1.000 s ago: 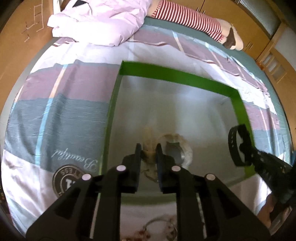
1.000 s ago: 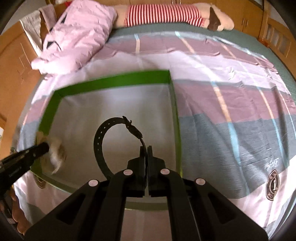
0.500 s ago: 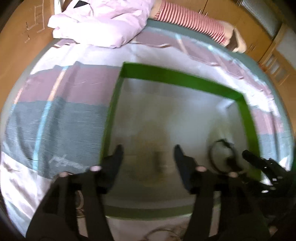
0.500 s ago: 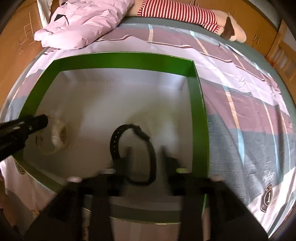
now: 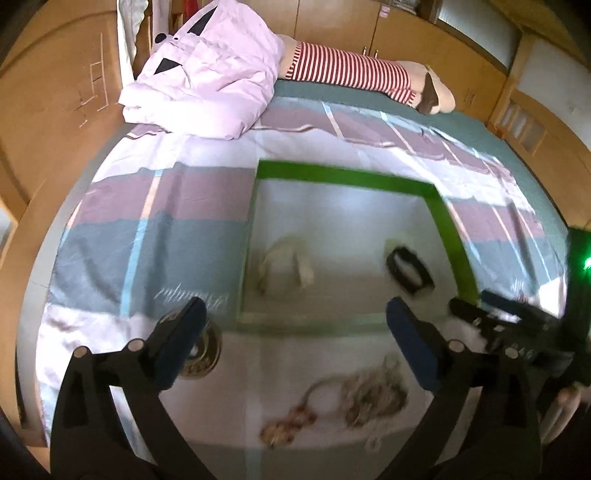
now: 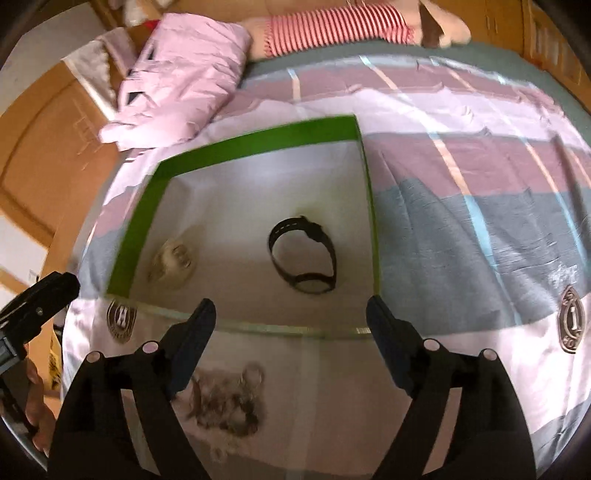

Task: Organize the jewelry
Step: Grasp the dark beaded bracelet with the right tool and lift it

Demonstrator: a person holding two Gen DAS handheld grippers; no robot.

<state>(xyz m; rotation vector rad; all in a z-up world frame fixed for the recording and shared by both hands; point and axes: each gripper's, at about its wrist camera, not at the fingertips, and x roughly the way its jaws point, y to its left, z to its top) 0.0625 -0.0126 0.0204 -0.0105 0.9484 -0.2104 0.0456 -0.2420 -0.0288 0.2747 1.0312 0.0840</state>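
While both pairs of jaws are opening with nothing between them, the left gripper (image 5: 295, 321) and the right gripper (image 6: 291, 317) hang above the near edge of a shallow green-rimmed box with a pale floor (image 6: 255, 142), which lies on a bedspread of mauve, grey-blue and white blocks (image 6: 461, 184).

Inside the box, a black strap wristwatch (image 6: 304, 254) lies on its side toward the right wall, its band curled into a loop. A cream-coloured bracelet or small watch (image 6: 171, 260), too blurred to identify further, rests well apart from it near the left wall. Neither piece touches a gripper.

On the bedspread just in front of the box, outside its near rim, sits a tangled heap of thin metal chains and rings (image 6: 229, 402), with a reddish beaded piece (image 5: 291, 424) beside it in the left wrist view. Round dark badge prints (image 6: 571, 325) mark the fabric on either side of the box.

At the head of the bed lie a crumpled pale pink quilt (image 5: 207, 77) and a long plush toy with a red-and-white striped body (image 5: 347, 72). Wooden cabinet doors (image 5: 332, 18) line the room behind. In the right wrist view, fingers of the person's hand (image 6: 35, 406) show at the lower left below the left gripper.
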